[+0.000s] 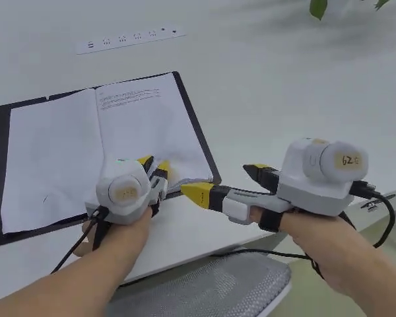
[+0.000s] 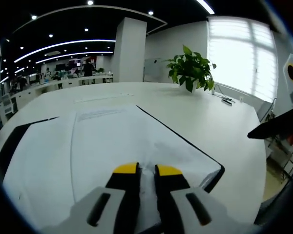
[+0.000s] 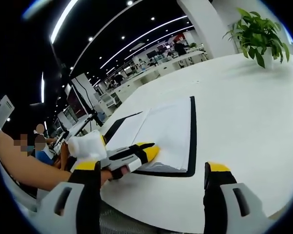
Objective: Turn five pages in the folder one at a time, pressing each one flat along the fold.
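Observation:
A black folder (image 1: 199,129) lies open on the white table, with a white left page (image 1: 53,158) and a right page (image 1: 145,122) printed at the top. My left gripper (image 1: 155,168) sits at the right page's lower edge. Its yellow-tipped jaws (image 2: 147,169) are nearly together, with the paper ridged up between them. My right gripper (image 1: 226,182) hovers just off the folder's bottom right corner, over the table's front edge. It stands wide open (image 3: 151,175) with nothing between its jaws. It looks across at the left gripper (image 3: 136,152) and the folder (image 3: 192,131).
A white power strip (image 1: 129,37) lies at the back of the table. A potted plant (image 2: 190,70) stands at the far right. A grey mesh chair seat (image 1: 211,284) is below the table's front edge. Cables trail from both grippers.

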A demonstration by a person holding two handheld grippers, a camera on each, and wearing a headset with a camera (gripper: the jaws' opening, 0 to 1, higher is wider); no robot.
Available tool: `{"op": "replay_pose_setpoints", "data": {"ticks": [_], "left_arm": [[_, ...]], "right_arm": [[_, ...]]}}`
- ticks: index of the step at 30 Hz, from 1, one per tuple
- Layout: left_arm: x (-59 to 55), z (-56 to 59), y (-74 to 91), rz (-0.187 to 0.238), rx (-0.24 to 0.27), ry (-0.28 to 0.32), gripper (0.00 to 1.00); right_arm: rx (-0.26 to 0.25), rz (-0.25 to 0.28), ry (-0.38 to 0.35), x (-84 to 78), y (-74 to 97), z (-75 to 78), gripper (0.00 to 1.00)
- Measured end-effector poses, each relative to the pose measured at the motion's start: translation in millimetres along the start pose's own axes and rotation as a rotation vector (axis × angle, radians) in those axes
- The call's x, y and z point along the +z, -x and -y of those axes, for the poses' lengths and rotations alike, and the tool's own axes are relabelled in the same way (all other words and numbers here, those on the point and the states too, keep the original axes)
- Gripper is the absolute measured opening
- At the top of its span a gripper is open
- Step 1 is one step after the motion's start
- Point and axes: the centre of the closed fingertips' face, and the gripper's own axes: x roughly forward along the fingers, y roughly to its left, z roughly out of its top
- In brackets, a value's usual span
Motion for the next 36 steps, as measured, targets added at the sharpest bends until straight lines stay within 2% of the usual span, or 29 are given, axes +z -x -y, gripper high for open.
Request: {"op": "replay_pose_setpoints", "data": {"ticks": [3,8,11,17,19,25,30,36], "left_arm": [[-0.3,3.8,0.7,-0.009,-0.026,-0.003,0.08],[-1.3,5.9,-1.3,-0.014,-0.030,0.015,0.07],[-1.5,6.1,-1.6,-0.011,-0.032,0.021,0.06],[-2.2,6.9,-3.0,-0.012,-0.036,0.015,0.06],[-2.3,7.0,-3.4,-0.012,-0.038,0.014,0.06],[-2.0,7.0,-3.4,-0.008,-0.039,0.017,0.06],[-1.4,6.1,-3.6,-0.008,-0.039,0.017,0.06],[-0.9,5.2,-3.5,-0.008,-0.042,0.019,0.07]], "right_arm": [[0.037,-0.003,-0.021,2.1,-6.0,-4.6,0.81],[0.079,-0.020,-0.075,0.6,-20.0,-7.5,0.76],[0.102,-0.057,-0.153,-7.8,-28.1,-7.9,0.72],[0.134,-0.065,-0.322,-12.2,-36.5,-9.9,0.61],[0.131,-0.056,-0.321,-11.2,-39.3,-7.9,0.61],[0.159,-0.064,-0.385,-10.9,-48.4,-13.9,0.60],[0.154,-0.065,-0.450,-12.3,-56.2,-16.1,0.58],[0.133,-0.031,-0.513,-8.9,-64.4,-14.2,0.56]]}}
